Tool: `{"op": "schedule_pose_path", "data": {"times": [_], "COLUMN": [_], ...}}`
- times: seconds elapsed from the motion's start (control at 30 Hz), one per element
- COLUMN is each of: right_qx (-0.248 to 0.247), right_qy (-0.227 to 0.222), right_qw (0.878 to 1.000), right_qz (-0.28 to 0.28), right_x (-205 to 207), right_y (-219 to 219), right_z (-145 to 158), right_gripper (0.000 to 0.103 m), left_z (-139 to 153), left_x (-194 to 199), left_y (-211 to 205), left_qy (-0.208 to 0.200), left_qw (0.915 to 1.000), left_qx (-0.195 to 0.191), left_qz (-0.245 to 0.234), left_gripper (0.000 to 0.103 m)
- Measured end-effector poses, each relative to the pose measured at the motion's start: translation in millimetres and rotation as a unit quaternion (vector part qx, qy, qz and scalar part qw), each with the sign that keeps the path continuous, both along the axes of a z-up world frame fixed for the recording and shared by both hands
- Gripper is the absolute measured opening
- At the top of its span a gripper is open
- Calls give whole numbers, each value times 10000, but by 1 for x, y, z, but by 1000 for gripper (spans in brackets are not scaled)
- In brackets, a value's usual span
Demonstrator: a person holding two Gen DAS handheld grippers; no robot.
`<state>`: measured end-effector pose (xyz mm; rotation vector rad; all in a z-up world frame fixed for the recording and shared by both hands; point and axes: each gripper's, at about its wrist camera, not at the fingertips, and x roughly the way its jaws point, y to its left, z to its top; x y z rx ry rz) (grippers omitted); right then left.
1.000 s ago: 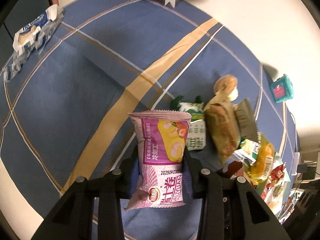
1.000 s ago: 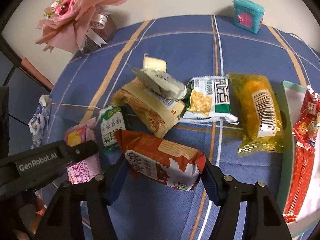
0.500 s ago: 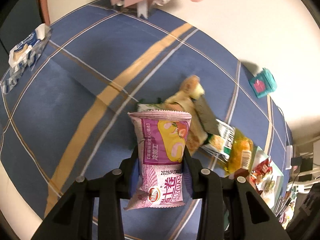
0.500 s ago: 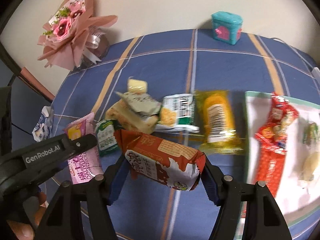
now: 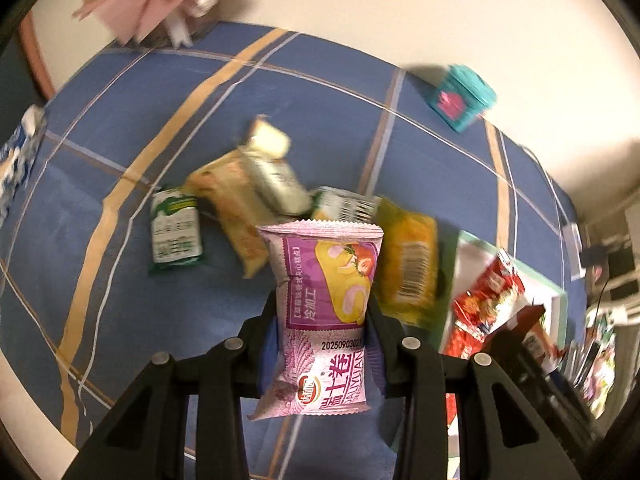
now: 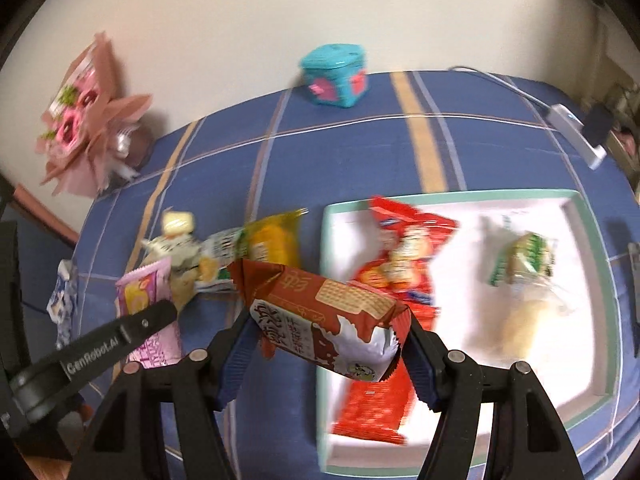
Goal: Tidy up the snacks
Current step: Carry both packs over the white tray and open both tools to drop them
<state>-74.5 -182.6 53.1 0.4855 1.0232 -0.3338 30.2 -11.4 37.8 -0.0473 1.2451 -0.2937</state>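
Note:
My left gripper (image 5: 322, 320) is shut on a pink-purple cake roll packet (image 5: 324, 312), held above the blue plaid cloth. My right gripper (image 6: 326, 336) is shut on a brown wafer packet (image 6: 328, 320), held over the left edge of a white tray with a green rim (image 6: 592, 216). The tray holds red snack packets (image 6: 404, 256) and a green-white packet (image 6: 524, 260). Loose snacks lie left of the tray: a yellow packet (image 5: 406, 264), a tan packet (image 5: 236, 204) and a green packet (image 5: 174, 228). The left gripper (image 6: 132, 328) also shows in the right wrist view.
A teal box (image 6: 334, 76) stands by the wall. A pink bouquet (image 6: 88, 120) lies at the back left. A blue-white packet (image 5: 20, 152) lies at the cloth's left edge. A white cable and charger (image 6: 576, 128) lie at the right.
Both grippers have swung right with their packets. The tray has come into full view under the right gripper. The snack pile now lies to the left.

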Motion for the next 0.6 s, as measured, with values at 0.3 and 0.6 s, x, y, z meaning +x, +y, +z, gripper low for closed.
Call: {"op": "schedule_pose_path", "data": {"times": [0.3, 0.6], "right_qx": [237, 205], "right_qy": [-108, -215], "right_qw": [9974, 9927], "right_qz": [-668, -1168], "right_x": [-36, -60], "right_y": [-62, -113], "right_z": [0, -3], "right_gripper": [70, 70], "left_z": [-2, -8], "left_x": [-35, -72], "left_y": [-69, -122], "left_qy": [-110, -369], "left_qw": [9961, 9848], "left_qx": [181, 476], "left_qz": [-858, -1627], "left_gripper": [39, 40]}}
